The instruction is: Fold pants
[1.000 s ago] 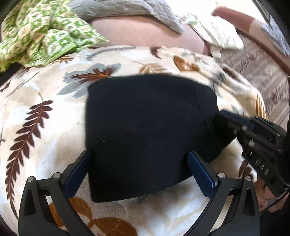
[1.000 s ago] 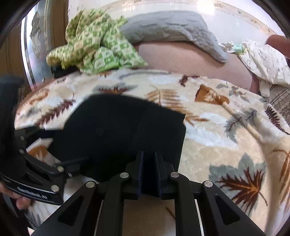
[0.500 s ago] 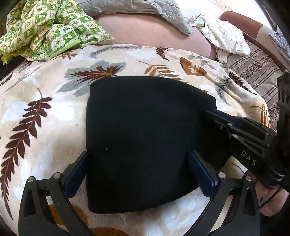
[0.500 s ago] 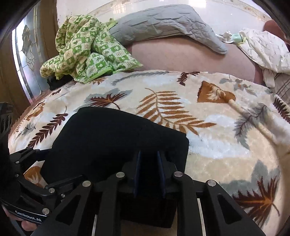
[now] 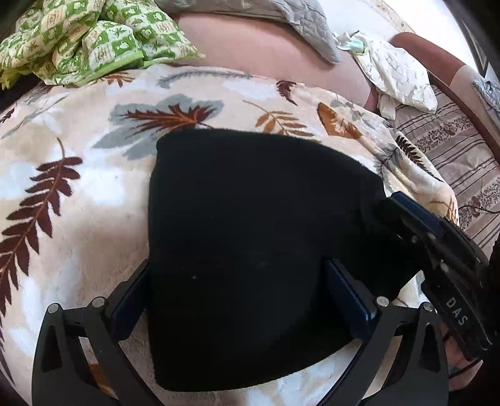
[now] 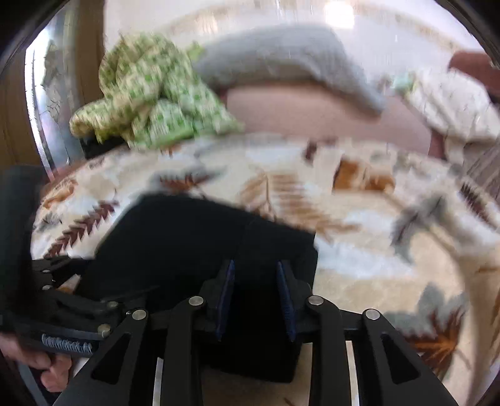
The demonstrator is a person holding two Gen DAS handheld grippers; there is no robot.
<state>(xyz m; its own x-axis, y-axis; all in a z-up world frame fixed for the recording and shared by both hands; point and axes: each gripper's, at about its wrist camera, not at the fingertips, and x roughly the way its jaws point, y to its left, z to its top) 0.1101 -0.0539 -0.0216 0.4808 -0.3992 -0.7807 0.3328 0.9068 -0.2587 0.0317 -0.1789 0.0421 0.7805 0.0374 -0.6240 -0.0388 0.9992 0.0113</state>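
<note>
Through the left wrist camera I am seeing the black pants lying folded into a compact block on the leaf-print blanket, which is covering the bed. My left gripper is standing with its jaws spread wide, one on either side of the pants' near edge. The right gripper is reaching in at the pants' right edge. Beyond the pants a green checked quilt is bunching up on the left, a grey quilted cover is lying behind, and a striped sheet is showing to the right.

The right wrist camera is giving me a blurred picture. Its jaws are standing slightly parted, with the pants' near right corner between them; I cannot tell whether they are gripping it.
</note>
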